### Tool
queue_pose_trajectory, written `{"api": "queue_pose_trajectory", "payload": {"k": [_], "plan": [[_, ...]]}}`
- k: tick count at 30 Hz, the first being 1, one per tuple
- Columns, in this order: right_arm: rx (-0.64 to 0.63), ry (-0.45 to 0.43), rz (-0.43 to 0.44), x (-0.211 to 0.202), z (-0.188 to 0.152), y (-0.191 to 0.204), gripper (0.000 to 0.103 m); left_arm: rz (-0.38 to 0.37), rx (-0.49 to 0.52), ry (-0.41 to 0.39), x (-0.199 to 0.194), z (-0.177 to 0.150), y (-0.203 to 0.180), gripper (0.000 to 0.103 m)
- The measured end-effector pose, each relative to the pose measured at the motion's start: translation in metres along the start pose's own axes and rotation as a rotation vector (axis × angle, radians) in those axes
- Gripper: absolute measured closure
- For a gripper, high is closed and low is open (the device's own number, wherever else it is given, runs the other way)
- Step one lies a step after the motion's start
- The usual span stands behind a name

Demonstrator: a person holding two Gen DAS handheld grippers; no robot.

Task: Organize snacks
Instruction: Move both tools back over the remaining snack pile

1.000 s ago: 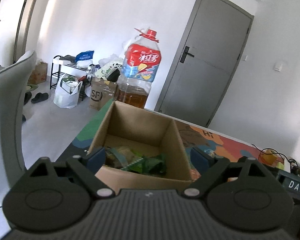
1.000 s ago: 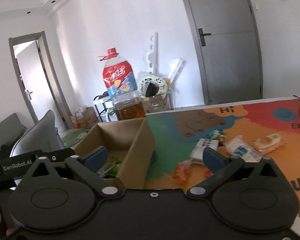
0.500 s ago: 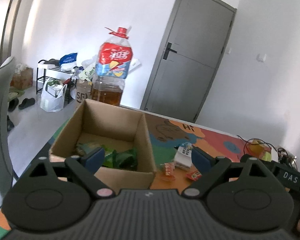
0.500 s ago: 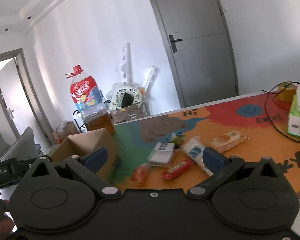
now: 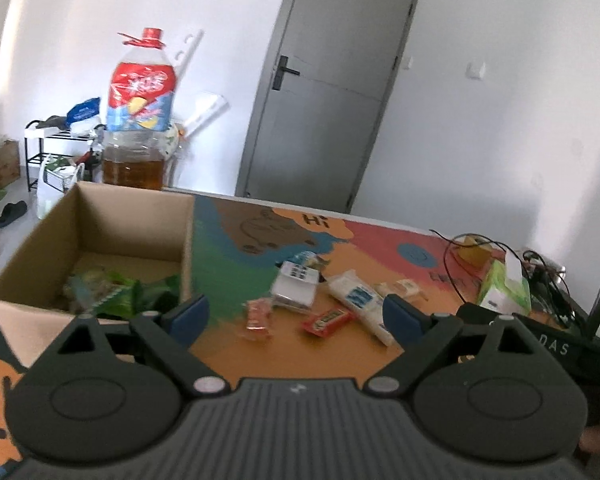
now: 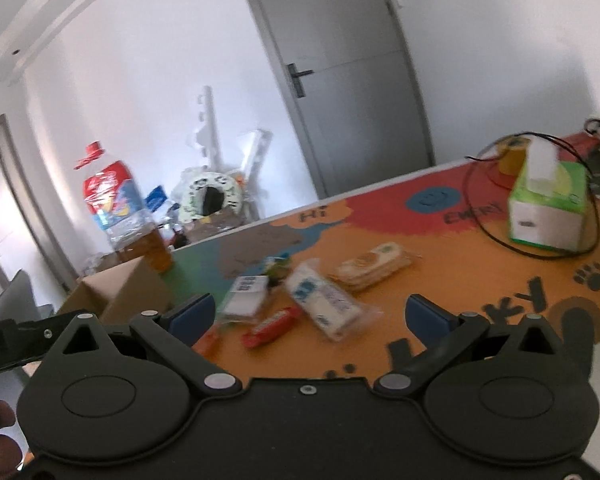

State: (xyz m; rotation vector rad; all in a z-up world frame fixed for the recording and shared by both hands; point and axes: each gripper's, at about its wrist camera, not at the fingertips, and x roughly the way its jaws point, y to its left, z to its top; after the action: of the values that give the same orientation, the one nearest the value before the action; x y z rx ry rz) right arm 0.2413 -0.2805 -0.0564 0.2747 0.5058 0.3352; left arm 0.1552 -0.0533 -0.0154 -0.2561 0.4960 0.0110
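cardboard box [image 5: 100, 240] snacks [image 5: 116, 292] partly hidden behind left gripper [image 5: 296, 314]

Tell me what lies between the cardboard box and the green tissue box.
Loose snack packets on the colourful mat, between cardboard box and green tissue box; right wrist view.

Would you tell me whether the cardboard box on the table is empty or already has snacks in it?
Partly filled: in the left wrist view the open cardboard box holds green snack packets on its bottom, with room above.

Motion blur smears the snack packets [image 6: 320, 308], their print unreadable. The cardboard box's [image 5: 100, 240] near wall hides most green packets [image 5: 120, 294] inside.
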Motion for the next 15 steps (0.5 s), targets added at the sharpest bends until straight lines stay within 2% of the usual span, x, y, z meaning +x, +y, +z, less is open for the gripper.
{"api": "queue_pose_trajectory", "payload": {"k": [6, 10, 14, 15], "plan": [[0.007, 0.013, -0.029, 0.008, -0.002, -0.018, 0.0, -0.012, 0.022, 0.012, 0.023, -0.004, -0.017, 0.011], [-0.009, 0.021, -0.014, 0.016, -0.002, -0.023, 0.001, -0.031, 0.022, 0.033, 0.04, -0.004, -0.025, 0.014], [-0.02, 0.039, 0.015, 0.028, 0.0, -0.026, 0.014, -0.037, 0.027, 0.042, 0.057, -0.005, -0.029, 0.02], [-0.018, 0.044, 0.018, 0.031, 0.001, -0.027, 0.016, -0.04, 0.024, 0.05, 0.061, -0.006, -0.029, 0.025]]}}
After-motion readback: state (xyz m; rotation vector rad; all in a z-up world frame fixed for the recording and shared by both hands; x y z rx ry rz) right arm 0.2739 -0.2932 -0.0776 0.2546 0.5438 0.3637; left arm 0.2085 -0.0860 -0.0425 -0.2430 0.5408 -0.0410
